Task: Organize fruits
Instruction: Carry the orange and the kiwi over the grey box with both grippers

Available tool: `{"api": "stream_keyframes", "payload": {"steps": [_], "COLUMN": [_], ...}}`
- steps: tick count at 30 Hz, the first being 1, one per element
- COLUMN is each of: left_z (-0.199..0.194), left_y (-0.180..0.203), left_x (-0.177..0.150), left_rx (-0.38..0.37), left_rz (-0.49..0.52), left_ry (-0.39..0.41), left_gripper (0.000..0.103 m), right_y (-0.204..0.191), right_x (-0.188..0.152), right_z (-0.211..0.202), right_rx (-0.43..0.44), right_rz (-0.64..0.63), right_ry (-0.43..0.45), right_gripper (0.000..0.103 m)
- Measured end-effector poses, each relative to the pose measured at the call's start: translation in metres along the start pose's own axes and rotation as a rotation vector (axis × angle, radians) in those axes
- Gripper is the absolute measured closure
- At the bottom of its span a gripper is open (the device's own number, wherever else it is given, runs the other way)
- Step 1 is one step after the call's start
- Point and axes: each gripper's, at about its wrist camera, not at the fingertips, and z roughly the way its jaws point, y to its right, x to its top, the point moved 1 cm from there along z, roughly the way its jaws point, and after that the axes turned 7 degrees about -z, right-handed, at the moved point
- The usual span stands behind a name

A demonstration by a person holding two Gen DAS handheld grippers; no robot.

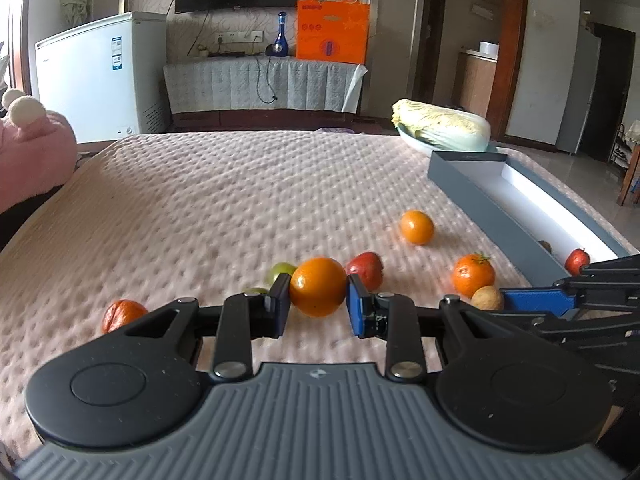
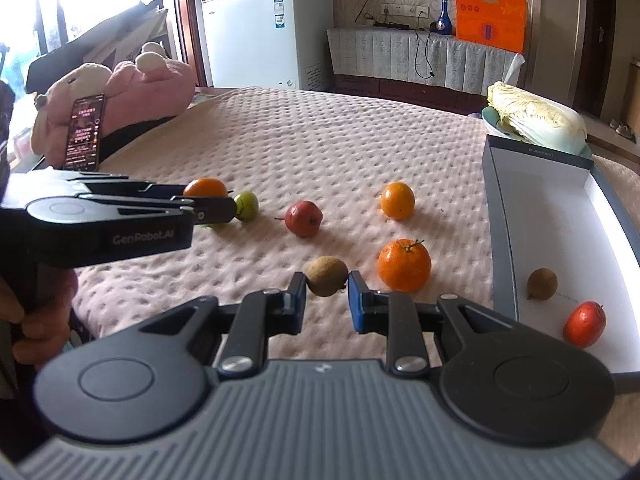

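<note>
Landmark: grey box, white inside, at the right edge of the pink quilt.

- Left gripper: clenched on a large orange, one pad against each side; well away from the box, on the quilt.
- Right gripper: closed on a small brown fruit, near the box's outer wall.
- Already inside the box: one brown fruit and one red fruit.
- Loose on the quilt outside the box: stemmed tangerine nearest it; small orange; red apple-like fruit; green fruit farthest.

Step in hand, as judged: both pickups made, transfer pending. Next move likely calls for lifting each fruit over the wall and releasing inside, clear of the two fruits there.
</note>
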Motion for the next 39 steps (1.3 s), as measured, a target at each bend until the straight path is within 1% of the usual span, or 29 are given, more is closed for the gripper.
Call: {"api": "stream_keyframes", "payload": {"steps": [26, 39], "left_z": [0.006, 0.01], "left_y": [0.04, 0.065], "left_x": [0.007, 0.01], "left_rx": [-0.061, -0.107], "left_rz": [0.026, 0.03], "left_ry": [0.01, 0.01], "left_gripper": [0.069, 0.069], "right_y": [0.016, 0.035], "right_x": [-0.003, -0.007], "right_z": [-0.02, -0.033], "right_rx": [-0.004, -0.045], "right_rz": [0.019, 0.045], "right_ry": [0.03, 0.053], "right_gripper": [0.078, 0.078]}}
